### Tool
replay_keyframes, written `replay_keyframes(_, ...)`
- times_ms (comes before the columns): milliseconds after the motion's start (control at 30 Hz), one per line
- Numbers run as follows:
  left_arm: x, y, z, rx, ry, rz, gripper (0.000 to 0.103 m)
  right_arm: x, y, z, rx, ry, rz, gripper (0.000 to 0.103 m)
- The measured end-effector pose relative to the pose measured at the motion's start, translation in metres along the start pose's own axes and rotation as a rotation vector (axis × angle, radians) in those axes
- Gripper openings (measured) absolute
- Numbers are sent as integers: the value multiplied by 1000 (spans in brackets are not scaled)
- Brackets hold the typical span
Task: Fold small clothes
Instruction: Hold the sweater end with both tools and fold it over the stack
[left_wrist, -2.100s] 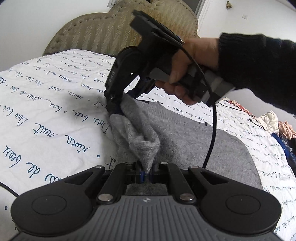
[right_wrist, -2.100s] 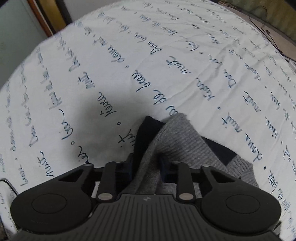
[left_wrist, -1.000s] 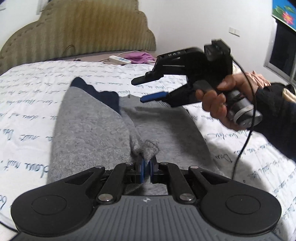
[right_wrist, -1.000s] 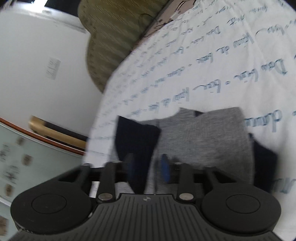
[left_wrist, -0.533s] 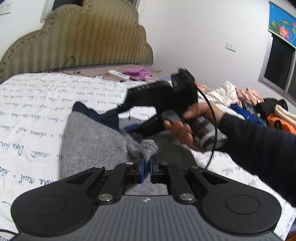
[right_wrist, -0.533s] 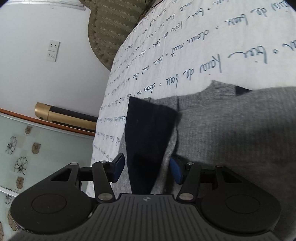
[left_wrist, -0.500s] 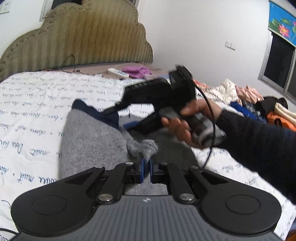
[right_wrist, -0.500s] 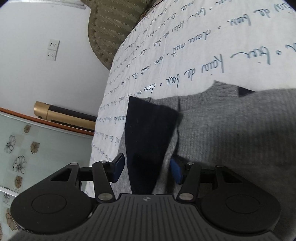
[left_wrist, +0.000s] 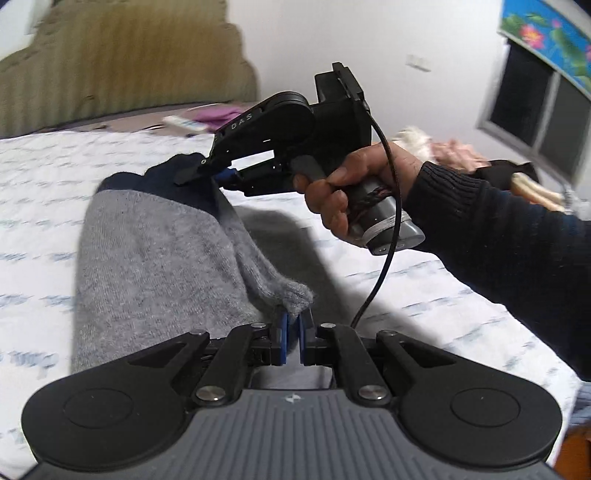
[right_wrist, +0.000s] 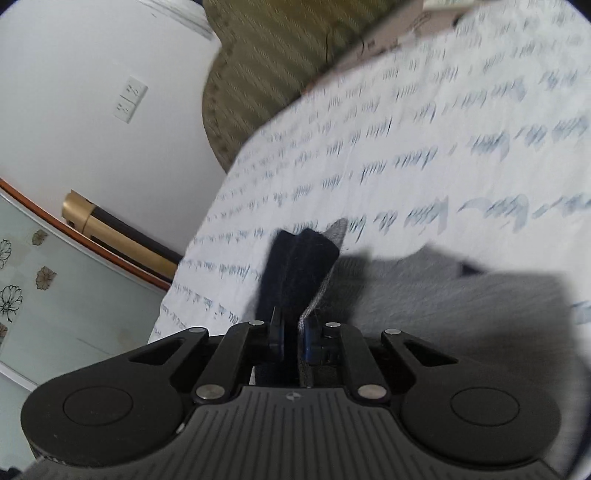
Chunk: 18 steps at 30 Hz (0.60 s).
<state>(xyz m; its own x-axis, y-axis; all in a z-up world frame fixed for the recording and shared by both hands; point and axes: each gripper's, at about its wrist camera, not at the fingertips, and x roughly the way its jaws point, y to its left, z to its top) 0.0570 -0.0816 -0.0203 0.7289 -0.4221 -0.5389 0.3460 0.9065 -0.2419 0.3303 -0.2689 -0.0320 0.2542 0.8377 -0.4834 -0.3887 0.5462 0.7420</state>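
A grey knit garment (left_wrist: 155, 251) with a navy band (left_wrist: 173, 173) lies on the white bed sheet (left_wrist: 37, 166). My left gripper (left_wrist: 291, 325) is shut on a bunched grey edge at the near end. Farther away, my right gripper (left_wrist: 210, 177), held by a hand (left_wrist: 354, 184), pinches the navy band and lifts it off the sheet. In the right wrist view the jaws of the right gripper (right_wrist: 291, 332) are closing, and the navy band (right_wrist: 295, 269) is squeezed between the pads. The grey cloth (right_wrist: 443, 295) spreads out to the right.
An olive padded headboard (left_wrist: 110, 74) stands at the far end of the bed. A power strip (left_wrist: 184, 123) lies behind the sheet. Loose clothes (left_wrist: 424, 144) are piled at the right under a window (left_wrist: 546, 110). The right gripper's cable (left_wrist: 384, 258) hangs over the garment.
The right gripper's jaws, open around the navy band half a second ago, have come together on it and raised it. The left gripper keeps its hold on the grey edge.
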Motion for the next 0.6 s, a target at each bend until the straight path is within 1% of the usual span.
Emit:
replay_keyframes(67,10,-10,-1,6,15,-42,6,-29,-14,1,16,-18,-13,14)
replay_keyframes(100,17,-15,-4,7,30,-59,6,-39,-22,-1,30,-28,-32,14)
replay_keyframes(200,42,-25,-17,20,106,-59,6,-57,-49,-13,69,-38,-103,14)
replay_keyframes(267,52,-31,-24,61,125,-37,6,-59,-66,-23,111,-56,-126,13)
replay_keyframes(367,54,-33,-23,76,121,-32,6,-56,-76,-31,135,-72,-114,12)
replay_keyframes(467,53,-36,-27,83,117,-23,6,-56,-72,-27,134,-88,-94,14)
replay_keyframes(500,53,-36,-27,80,120,-20,6,-55,-73,-24,153,-86,-94,19)
replay_keyframes(567,48,-40,-28,80,115,-17,6,-52,-77,-20,189,-79,-78,22)
replay_keyframes(600,47,-44,-29,90,111,-15,6,-50,-79,-19,201,-75,-77,27)
